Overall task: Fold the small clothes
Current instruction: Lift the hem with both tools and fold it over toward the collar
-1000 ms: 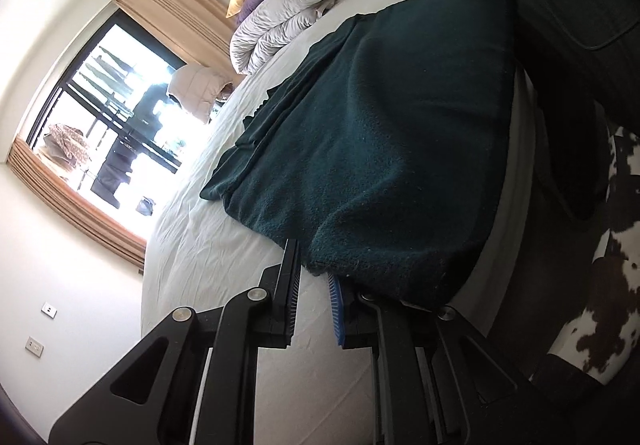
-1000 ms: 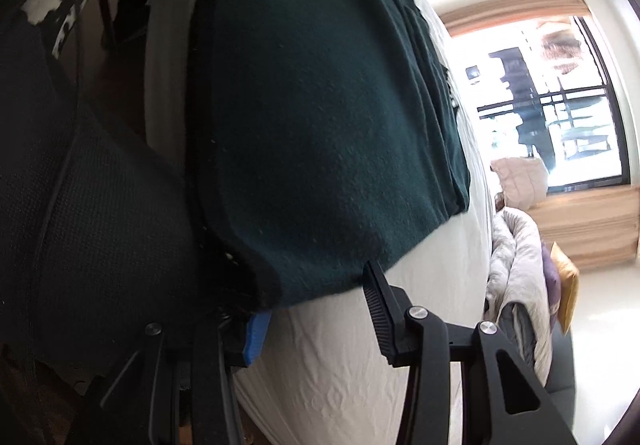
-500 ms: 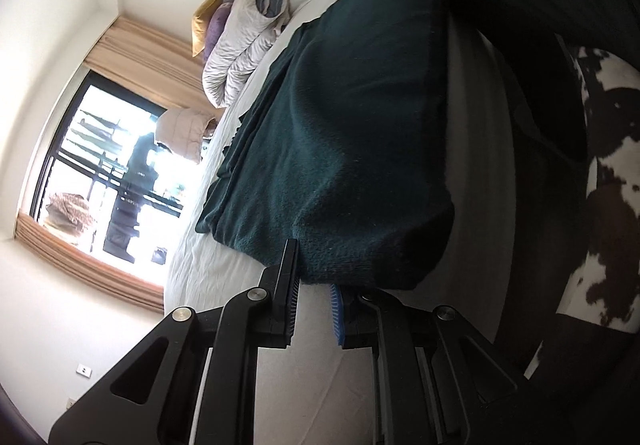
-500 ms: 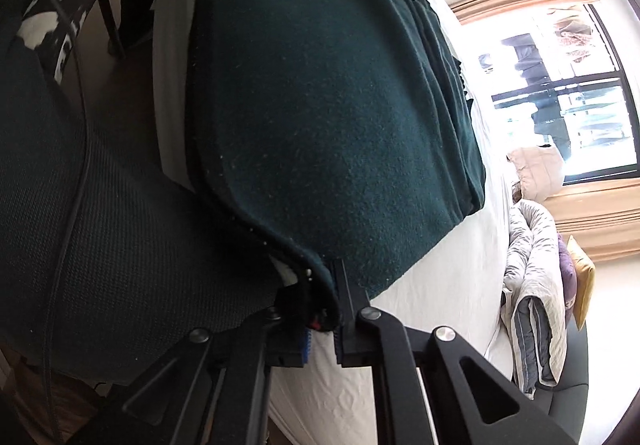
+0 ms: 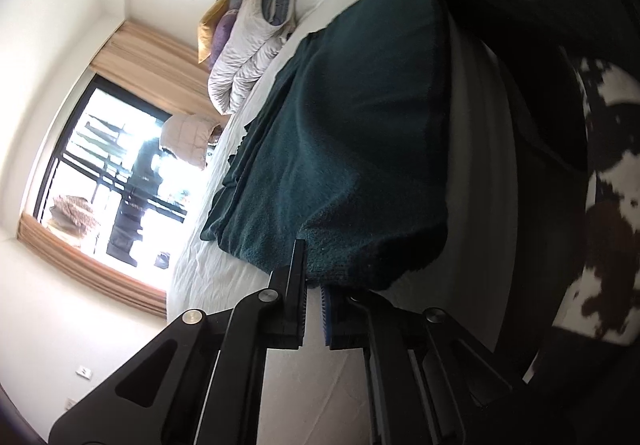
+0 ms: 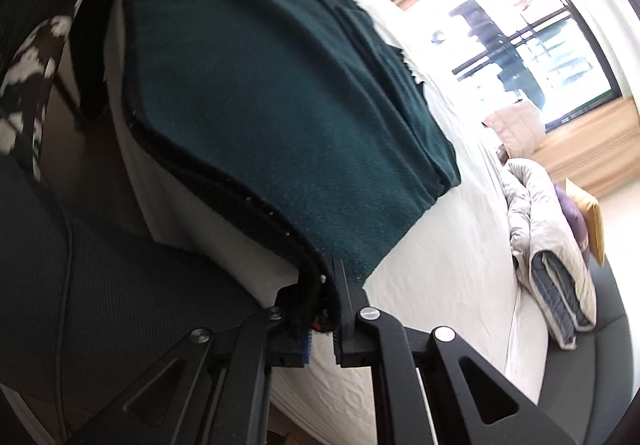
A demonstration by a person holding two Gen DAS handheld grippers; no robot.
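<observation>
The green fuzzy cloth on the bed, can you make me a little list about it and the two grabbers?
cloth: dark green fleece garment, spread on the bed
bed: white sheet
left gripper: fingers closed on the garment's near corner
right gripper: fingers closed on the garment's black-trimmed hem
edge: the hem lies along the bed's near side, lifted at the right grip
also on bed: folded pale quilt, purple and yellow cushions behind it
fold: not made yet

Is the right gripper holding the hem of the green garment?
Yes, the right gripper is clamped on the near hem of the green garment.
</observation>
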